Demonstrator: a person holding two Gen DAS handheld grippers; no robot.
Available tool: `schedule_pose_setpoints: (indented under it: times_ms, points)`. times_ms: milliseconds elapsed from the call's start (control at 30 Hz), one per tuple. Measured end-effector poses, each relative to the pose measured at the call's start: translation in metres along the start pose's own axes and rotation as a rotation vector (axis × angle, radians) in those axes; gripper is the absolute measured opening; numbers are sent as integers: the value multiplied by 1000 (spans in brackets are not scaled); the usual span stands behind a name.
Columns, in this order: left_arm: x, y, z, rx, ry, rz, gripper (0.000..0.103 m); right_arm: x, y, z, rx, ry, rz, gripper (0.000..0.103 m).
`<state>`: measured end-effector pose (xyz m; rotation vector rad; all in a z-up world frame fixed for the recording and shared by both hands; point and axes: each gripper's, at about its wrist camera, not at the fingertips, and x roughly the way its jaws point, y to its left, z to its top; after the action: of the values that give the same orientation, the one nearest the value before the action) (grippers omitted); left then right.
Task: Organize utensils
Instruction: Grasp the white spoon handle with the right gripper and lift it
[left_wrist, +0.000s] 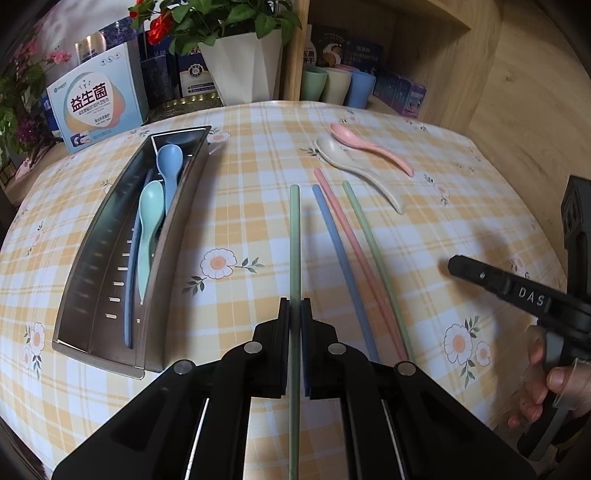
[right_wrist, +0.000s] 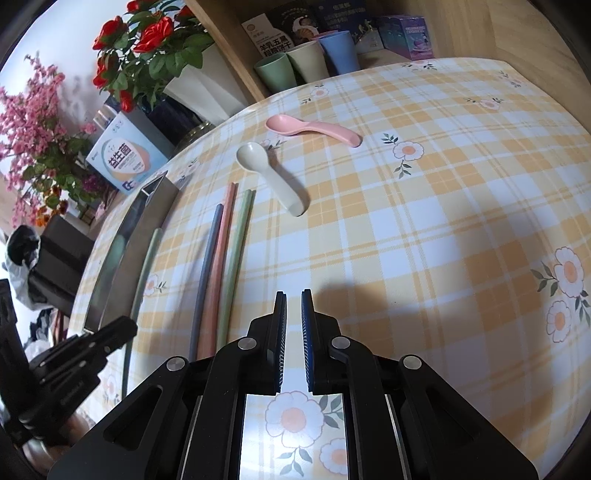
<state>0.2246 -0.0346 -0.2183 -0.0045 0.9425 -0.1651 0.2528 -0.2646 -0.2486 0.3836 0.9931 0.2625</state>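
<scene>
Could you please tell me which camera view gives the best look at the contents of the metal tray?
The left wrist view: it looks into the metal tray, showing two spoons. The right wrist view catches only its outer wall edge-on, contents mostly hidden.

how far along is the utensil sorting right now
Done: a blue spoon, a mint spoon and a blue chopstick lie in the steel tray. In hand: the left gripper is shut on a green chopstick. Left on the checked tablecloth: blue, pink and green chopsticks, plus cream and pink spoons. The right gripper holds nothing.
</scene>
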Motion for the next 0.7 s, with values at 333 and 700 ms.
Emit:
schedule_pose_setpoints:
  times_ms: [333, 700]
  points:
    - [-13, 17, 9, -45, -58, 10, 6, 5, 11, 17, -118, 0, -40, 9]
    - [-19, 39, 8, -114, -83, 1, 6, 45, 41, 89, -392, -15, -103, 26]
